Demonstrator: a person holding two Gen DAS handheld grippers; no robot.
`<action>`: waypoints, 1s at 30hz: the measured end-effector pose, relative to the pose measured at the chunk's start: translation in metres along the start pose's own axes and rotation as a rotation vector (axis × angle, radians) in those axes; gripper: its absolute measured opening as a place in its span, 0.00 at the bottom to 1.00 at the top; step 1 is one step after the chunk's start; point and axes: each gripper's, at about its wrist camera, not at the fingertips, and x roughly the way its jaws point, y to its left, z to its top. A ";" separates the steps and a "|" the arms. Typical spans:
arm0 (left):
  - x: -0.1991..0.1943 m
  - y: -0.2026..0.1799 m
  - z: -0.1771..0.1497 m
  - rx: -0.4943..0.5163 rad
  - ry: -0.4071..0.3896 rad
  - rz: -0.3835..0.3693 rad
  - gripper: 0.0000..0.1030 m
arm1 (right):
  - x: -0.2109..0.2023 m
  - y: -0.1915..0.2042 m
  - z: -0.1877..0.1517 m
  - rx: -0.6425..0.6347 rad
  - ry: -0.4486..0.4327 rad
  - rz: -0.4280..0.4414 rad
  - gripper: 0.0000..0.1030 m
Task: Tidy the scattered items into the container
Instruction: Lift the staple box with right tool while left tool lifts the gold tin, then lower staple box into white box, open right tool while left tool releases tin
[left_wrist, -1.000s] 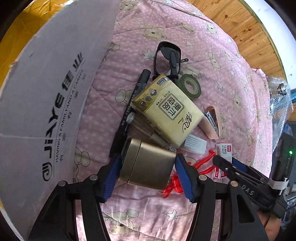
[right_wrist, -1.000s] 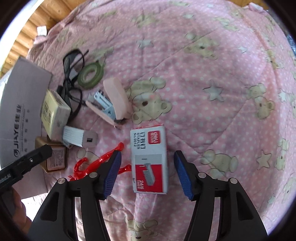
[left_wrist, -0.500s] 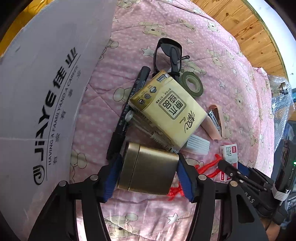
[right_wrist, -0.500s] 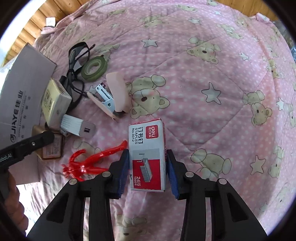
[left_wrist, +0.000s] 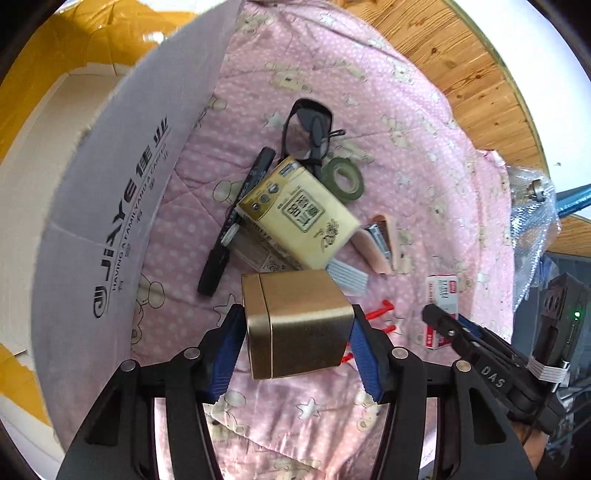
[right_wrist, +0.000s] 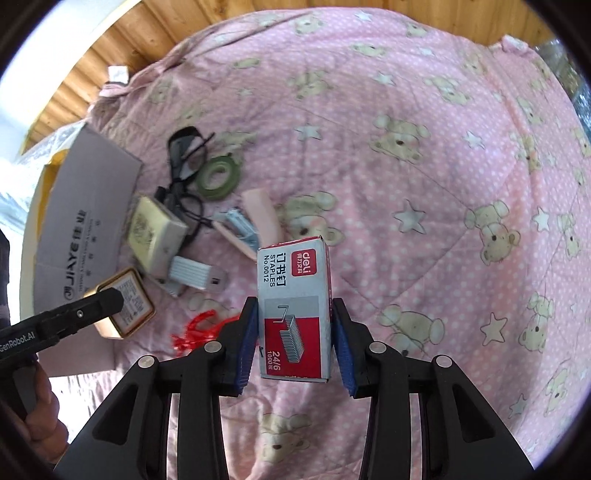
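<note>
Left hand-held gripper (left_wrist: 297, 343) pinches the smooth tin (left_wrist: 295, 325); it may slip; right hand-held gripper (right_wrist: 294, 341) pinches the staple box (right_wrist: 295, 310), which could crush before reaching the carton (left_wrist: 110, 206).

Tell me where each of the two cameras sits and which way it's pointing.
Left wrist: rides the left tongs, looking down along them at the gold metal tin they clamp, above the pink bear-print quilt; its own black fingers show.
Right wrist: rides the right tongs, looking down at the red and grey cardboard staples box they grip; a hand shows at lower left.
Shared: the grey printed cardboard box, yellow tissue pack, green tape roll, and each other's tongs.
</note>
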 end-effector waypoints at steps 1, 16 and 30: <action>-0.002 0.001 0.000 0.000 -0.006 -0.002 0.55 | 0.005 0.012 0.005 -0.006 -0.001 0.003 0.39; -0.045 -0.009 -0.008 -0.010 -0.122 -0.057 0.54 | -0.019 0.075 -0.009 -0.148 -0.021 0.090 0.39; -0.098 0.016 -0.023 -0.100 -0.273 -0.095 0.54 | -0.047 0.144 -0.007 -0.332 -0.053 0.132 0.39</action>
